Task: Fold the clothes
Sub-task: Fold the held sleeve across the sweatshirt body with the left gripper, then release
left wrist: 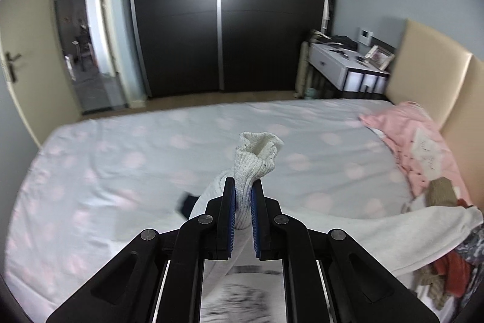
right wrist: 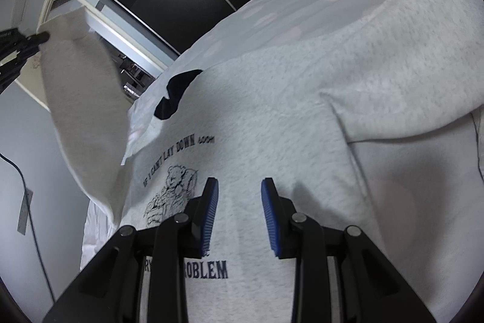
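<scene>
A light grey sweatshirt with a dark printed bear and lettering lies front up on the bed. Its dark neck opening is toward the far side. My left gripper is shut on the ribbed cuff of one sleeve and holds it raised above the bed. In the right wrist view that lifted sleeve hangs at the left, with the left gripper at its top. The other sleeve lies spread out to the right. My right gripper stands open over the print, with nothing between its pads.
The bed sheet is pale with pink dots. A pink garment lies by the beige headboard. A pile of mixed clothes sits at the near right. Beyond the bed stand a dark wardrobe and a white nightstand.
</scene>
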`<control>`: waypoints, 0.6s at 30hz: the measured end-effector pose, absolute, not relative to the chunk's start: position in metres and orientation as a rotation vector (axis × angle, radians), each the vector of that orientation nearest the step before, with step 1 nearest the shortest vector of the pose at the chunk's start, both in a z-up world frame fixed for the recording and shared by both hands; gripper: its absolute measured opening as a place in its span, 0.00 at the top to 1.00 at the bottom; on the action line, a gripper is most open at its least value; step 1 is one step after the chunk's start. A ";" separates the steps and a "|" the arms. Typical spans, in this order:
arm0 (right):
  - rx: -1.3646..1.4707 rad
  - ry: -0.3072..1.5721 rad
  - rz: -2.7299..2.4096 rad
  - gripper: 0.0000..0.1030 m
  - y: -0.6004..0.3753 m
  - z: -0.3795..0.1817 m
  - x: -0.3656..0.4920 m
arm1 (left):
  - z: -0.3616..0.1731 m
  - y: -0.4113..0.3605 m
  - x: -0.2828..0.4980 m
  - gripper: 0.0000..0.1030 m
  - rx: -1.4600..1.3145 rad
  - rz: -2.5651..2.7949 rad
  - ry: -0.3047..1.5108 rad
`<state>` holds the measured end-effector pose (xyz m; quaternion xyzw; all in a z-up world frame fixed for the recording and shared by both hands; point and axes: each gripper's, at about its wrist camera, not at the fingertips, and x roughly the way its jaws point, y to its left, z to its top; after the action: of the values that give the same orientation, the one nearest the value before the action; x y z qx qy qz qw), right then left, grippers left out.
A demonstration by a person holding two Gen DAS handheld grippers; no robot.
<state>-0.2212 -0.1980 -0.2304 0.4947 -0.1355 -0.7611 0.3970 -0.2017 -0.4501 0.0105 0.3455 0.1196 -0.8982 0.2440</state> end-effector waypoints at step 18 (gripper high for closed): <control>1.356 -0.351 -1.932 0.72 -0.198 -0.251 -0.236 | -0.129 -0.404 -0.234 0.55 1.347 -2.506 0.504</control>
<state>-0.2364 -0.1978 -0.2507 0.5281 -0.1369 -0.7525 0.3689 -0.2342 -0.4036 -0.1294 0.4625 0.1730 -0.8604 0.1260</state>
